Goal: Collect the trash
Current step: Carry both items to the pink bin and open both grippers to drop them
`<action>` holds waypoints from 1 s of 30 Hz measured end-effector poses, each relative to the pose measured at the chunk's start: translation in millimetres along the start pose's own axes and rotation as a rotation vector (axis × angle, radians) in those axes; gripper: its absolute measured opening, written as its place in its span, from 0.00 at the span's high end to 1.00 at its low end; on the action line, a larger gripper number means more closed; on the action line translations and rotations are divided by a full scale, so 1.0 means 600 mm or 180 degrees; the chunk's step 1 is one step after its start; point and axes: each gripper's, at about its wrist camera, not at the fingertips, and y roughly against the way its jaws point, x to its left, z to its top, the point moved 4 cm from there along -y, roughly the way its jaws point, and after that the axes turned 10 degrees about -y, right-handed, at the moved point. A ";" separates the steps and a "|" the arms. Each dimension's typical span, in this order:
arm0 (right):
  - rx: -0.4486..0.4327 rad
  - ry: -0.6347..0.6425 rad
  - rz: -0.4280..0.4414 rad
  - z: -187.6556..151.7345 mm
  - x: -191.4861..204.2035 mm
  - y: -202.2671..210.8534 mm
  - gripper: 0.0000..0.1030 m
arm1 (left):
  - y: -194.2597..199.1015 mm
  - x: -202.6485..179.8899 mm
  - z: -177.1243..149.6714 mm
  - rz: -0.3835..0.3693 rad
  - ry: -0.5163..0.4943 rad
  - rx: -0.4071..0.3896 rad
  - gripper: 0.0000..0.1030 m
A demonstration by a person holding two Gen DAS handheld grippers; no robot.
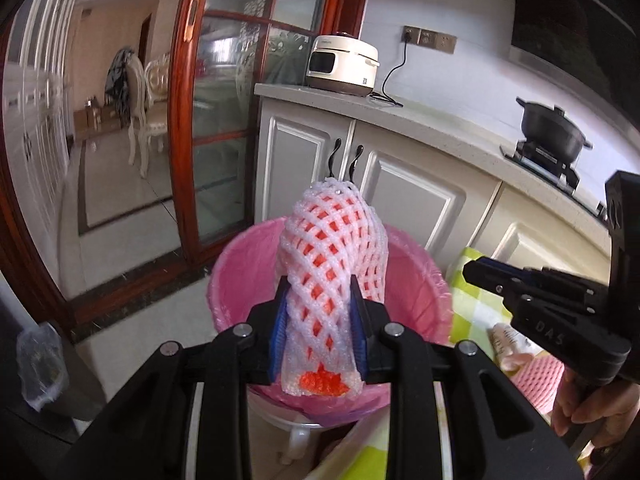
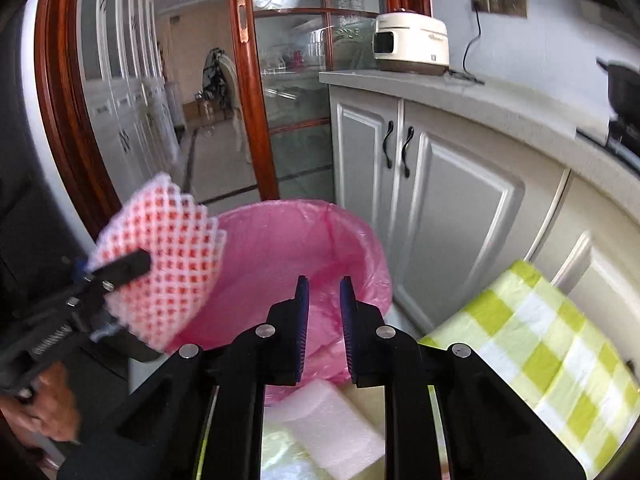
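Observation:
My left gripper (image 1: 320,292) is shut on a white-and-orange foam fruit net (image 1: 332,248) and holds it upright over the open mouth of a bin lined with a pink bag (image 1: 240,268). The right wrist view shows the same net (image 2: 168,256) at the left, beside the pink-lined bin (image 2: 288,248). My right gripper (image 2: 323,292) is empty, its jaws a narrow gap apart, over the near rim of the bin. It also shows at the right of the left wrist view (image 1: 480,270). A white foam sheet (image 2: 332,428) lies under it on the table.
A table with a green-checked cloth (image 2: 540,340) stands right of the bin. A pink foam net (image 1: 536,388) and a small wrapper (image 1: 508,340) lie on it. White cabinets (image 2: 460,220) stand behind the bin. A glass door with a red frame (image 1: 224,120) is at left.

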 end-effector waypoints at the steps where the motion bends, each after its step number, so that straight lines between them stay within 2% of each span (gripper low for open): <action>1: -0.0037 -0.0021 0.0000 -0.004 -0.005 0.009 0.82 | 0.003 0.000 -0.002 0.0003 -0.0002 -0.0023 0.74; 3: -0.0018 -0.0012 -0.0019 -0.017 -0.013 0.019 0.82 | 0.009 -0.005 -0.009 0.0016 -0.0072 -0.0071 0.74; 7: 0.0196 -0.0061 -0.0079 -0.070 -0.037 0.028 0.81 | 0.023 -0.028 -0.024 -0.0008 -0.0201 -0.0110 0.74; 12: 0.0492 -0.0070 -0.0157 -0.158 -0.058 0.014 0.54 | 0.058 -0.042 -0.036 -0.0031 -0.0193 -0.0220 0.74; 13: 0.0535 -0.0079 -0.0136 -0.168 -0.059 0.011 0.51 | 0.065 -0.046 -0.040 -0.0045 -0.0189 -0.0228 0.74; 15: 0.0619 -0.0065 -0.0072 -0.184 -0.058 0.002 0.35 | 0.079 -0.054 -0.051 -0.0062 -0.0201 -0.0226 0.74; 17: 0.0598 0.0016 -0.0096 -0.189 -0.054 -0.005 0.28 | 0.088 -0.061 -0.059 -0.0076 -0.0222 -0.0222 0.74; 25: 0.0786 0.0277 -0.0192 -0.181 -0.048 -0.067 0.30 | 0.087 -0.063 -0.069 -0.0069 -0.0222 -0.0138 0.74; 26: 0.0788 0.0316 -0.0174 -0.183 -0.045 -0.066 0.34 | 0.087 -0.061 -0.068 -0.0069 -0.0208 -0.0139 0.74; 30: 0.0676 0.0382 -0.0118 -0.188 -0.035 -0.043 0.37 | 0.083 -0.059 -0.067 -0.0059 -0.0190 -0.0142 0.74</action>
